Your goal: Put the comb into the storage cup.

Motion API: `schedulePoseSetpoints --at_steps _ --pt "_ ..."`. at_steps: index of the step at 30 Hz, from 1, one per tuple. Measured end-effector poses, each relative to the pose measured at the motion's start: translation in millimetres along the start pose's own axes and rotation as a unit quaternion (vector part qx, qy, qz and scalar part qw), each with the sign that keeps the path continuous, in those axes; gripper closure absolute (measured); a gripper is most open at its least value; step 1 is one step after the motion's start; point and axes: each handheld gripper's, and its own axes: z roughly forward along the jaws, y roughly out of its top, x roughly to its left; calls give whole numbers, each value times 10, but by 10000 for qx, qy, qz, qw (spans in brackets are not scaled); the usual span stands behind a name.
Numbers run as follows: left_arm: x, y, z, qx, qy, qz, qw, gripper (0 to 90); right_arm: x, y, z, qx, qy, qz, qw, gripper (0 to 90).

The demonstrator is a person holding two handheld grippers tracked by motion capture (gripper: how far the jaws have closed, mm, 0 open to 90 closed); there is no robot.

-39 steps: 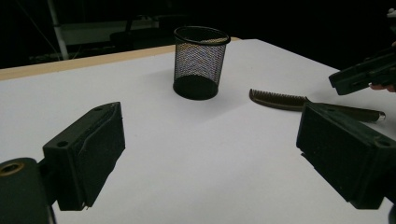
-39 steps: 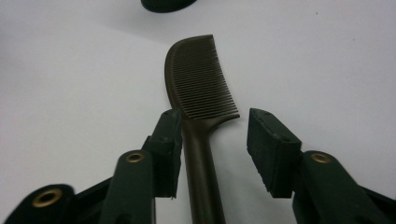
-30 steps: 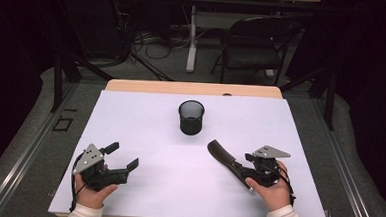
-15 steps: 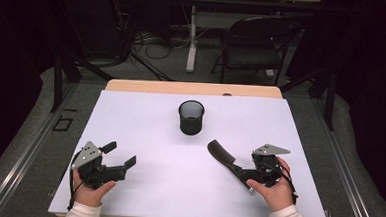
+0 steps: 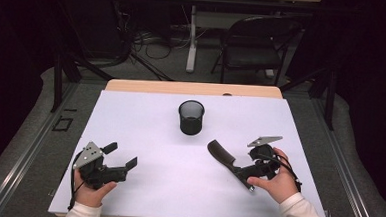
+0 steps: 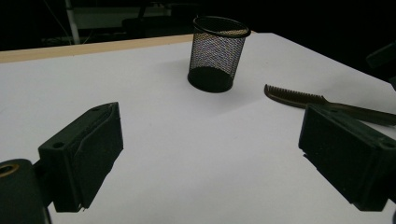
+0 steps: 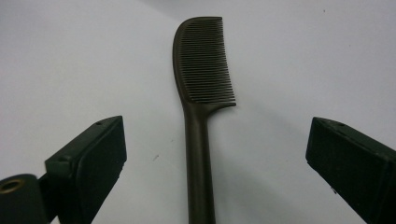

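Brown, the one comb [image 7: 201, 93] lies flat on the white tabletop [image 5: 145, 116], near the one black mesh cup [image 5: 191, 117] but apart from it. Nothing looks done yet: the right hand-held gripper [image 7: 215, 168] straddles the comb's handle with jaws wide and ungripping, and the left hand-held gripper [image 6: 210, 163] gapes empty; any lifting remains

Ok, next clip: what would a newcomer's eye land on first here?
Probably the black mesh cup, standing upright and alone near the middle of the white table. Next, the dark comb lying flat on the table between the wide-open jaws of the right gripper, its toothed end pointing away from the hand. The left gripper, also open, sits at the near left corner holding nothing.
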Motion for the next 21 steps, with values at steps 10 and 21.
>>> schedulePoseSetpoints --at_steps 10,21 --pt "8 -13 8 45 42 -46 10000 66 -28 118 -8 404 -34 -76 9991 78" --pt "1 -18 17 65 30 -29 10000 66 -9 201 63 789 -101 -344 9962 119"
